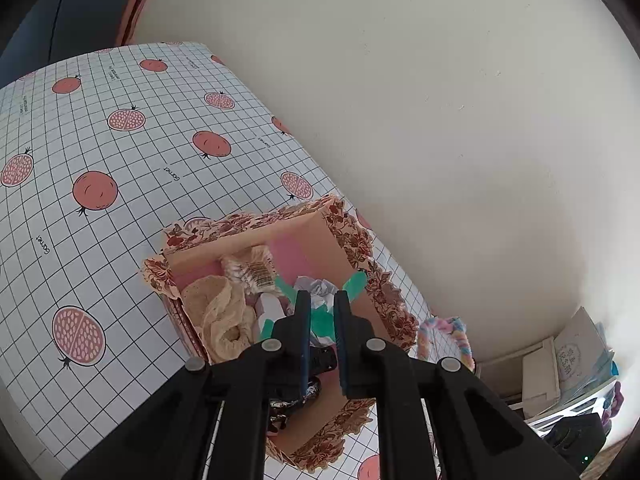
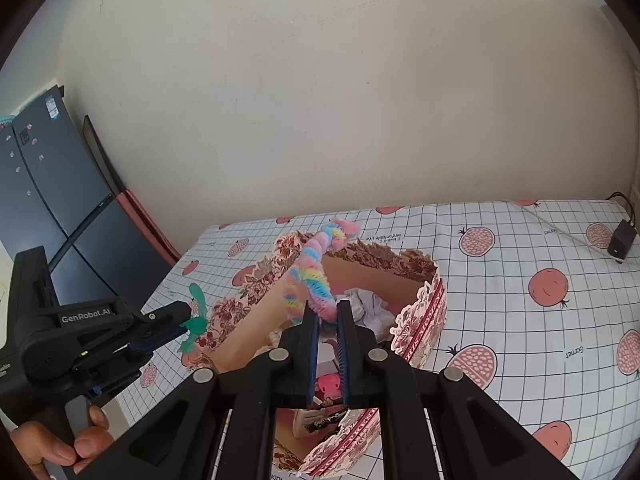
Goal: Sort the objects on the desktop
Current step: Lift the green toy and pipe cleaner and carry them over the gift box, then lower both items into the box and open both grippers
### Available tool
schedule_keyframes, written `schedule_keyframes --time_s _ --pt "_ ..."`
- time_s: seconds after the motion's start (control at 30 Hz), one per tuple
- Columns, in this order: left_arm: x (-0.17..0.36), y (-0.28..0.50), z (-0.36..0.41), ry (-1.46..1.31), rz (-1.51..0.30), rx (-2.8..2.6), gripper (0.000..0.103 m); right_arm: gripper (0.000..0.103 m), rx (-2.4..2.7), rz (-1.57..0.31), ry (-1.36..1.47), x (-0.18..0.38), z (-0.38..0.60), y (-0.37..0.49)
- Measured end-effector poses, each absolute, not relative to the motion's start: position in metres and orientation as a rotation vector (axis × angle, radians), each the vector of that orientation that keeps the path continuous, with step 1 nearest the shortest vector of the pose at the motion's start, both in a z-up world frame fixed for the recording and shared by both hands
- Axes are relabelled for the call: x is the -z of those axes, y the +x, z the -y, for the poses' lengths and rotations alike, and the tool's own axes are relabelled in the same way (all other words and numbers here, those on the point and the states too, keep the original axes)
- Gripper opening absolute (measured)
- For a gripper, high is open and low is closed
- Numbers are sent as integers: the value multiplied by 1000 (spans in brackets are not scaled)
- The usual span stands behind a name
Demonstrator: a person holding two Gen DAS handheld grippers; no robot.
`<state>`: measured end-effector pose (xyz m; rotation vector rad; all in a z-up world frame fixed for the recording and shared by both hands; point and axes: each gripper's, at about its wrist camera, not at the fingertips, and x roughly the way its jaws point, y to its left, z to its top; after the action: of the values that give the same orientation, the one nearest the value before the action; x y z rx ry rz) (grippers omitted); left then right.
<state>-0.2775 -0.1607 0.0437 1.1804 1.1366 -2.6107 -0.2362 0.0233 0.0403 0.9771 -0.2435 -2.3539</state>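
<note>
A person's hand [image 2: 60, 446], cut off by the frame's lower left corner, grips the handle of the left gripper [image 2: 188, 326], which reaches level toward a floral-printed cardboard box [image 2: 420, 312]. Its fingers are clamped on a green plastic piece [image 2: 197, 316] held just outside the box's left flap; what the piece is cannot be made out. In the left wrist view the same green piece [image 1: 324, 318] shows between the pads, above the box's [image 1: 352, 240] jumbled contents: a cream lace item [image 1: 218, 312], a barcoded packet [image 1: 254, 270] and crumpled white paper [image 1: 316, 286], all partly hidden by the black fingers.

The right gripper [image 2: 328, 316] tilts downward over the box centre, its fingers closed on a fluffy rainbow twisted rope [image 2: 310, 280] that rises toward the far rim. Lower box contents are blurred and blocked.

The box sits on a grid-patterned tablecloth with pomegranates [image 2: 520, 320], close to its left edge and the wall; open cloth stretches rightward to a black charger [image 2: 622, 242].
</note>
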Motion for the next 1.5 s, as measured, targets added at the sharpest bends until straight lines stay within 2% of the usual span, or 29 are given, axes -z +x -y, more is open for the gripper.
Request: schedule_keyframes --time_s 0.43,0.87,0.93,1.0,1.13,1.2,1.3,1.5 --pt "0 -292 150 1351 -1137 2510 11 10 2314 75 1143 8 12 -241" --pt "8 -297 147 1407 -1144 2491 12 13 2295 38 1190 19 19 -242" --pt "9 -297 147 1412 -1149 2488 17 13 2293 42 1188 18 18 -242" --pt "9 -297 146 1412 -1155 2486 28 13 2292 42 1187 17 18 -241" --pt "9 -297 148 1410 -1187 2478 41 14 2296 40 1190 16 17 -240" --pt "9 -297 149 1412 -1190 2476 46 19 2298 46 1189 15 16 -240" --pt "9 -296 149 1409 -1199 2476 52 27 2301 51 1183 12 15 -240" --pt "8 -296 149 1414 -1219 2477 54 28 2313 31 1175 7 14 -237"
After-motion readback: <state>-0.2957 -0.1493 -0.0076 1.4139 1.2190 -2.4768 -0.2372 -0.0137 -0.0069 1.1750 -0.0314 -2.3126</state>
